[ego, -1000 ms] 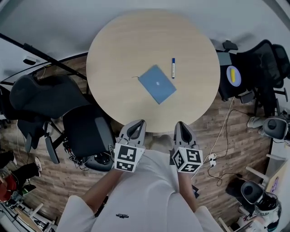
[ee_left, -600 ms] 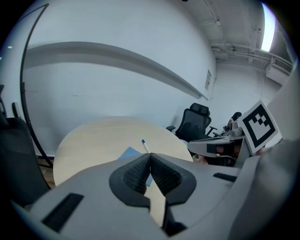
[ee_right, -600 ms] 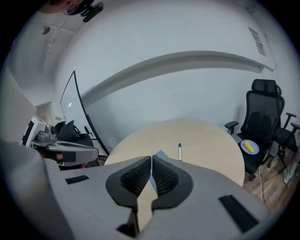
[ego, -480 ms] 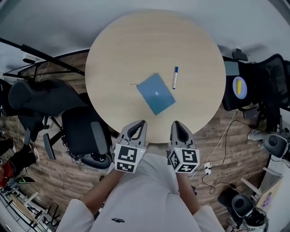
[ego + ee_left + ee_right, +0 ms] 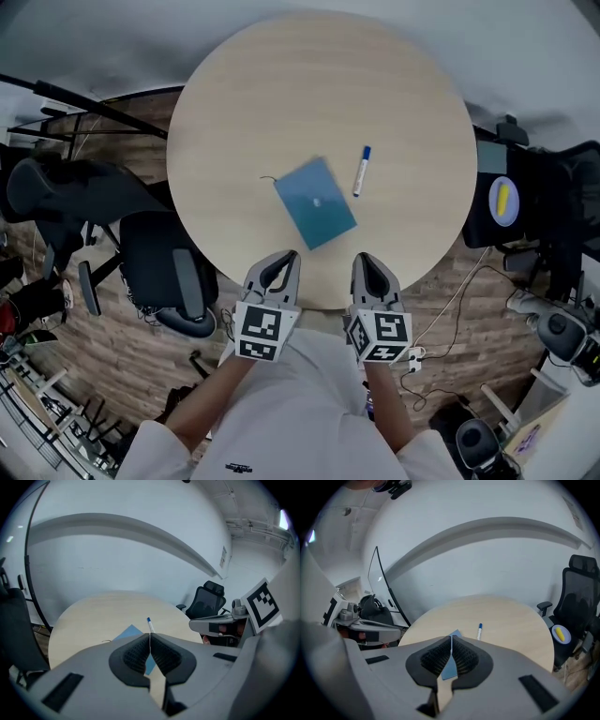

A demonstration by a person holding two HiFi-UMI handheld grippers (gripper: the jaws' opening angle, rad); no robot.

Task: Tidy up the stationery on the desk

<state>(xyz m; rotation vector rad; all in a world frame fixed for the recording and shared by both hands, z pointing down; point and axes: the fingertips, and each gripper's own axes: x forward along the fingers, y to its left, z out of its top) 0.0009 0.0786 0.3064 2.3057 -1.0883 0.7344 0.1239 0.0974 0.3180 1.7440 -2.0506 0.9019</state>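
Notebook (image 5: 315, 202) lying flat at mid worktop (image 5: 281, 84), pen (image 5: 360, 172) just beside it; probably light, thin, slick. Best pinched at a corner, pen across the barrel. Left tongs (image 5: 285, 256) and right tongs (image 5: 365, 260) clenched empty, near the rim.

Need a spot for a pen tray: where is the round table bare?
The table is bare over its whole far half, beyond the pen, and along its left and right sides. Only the middle is taken: the blue notebook, with the pen close on its right, not touching.
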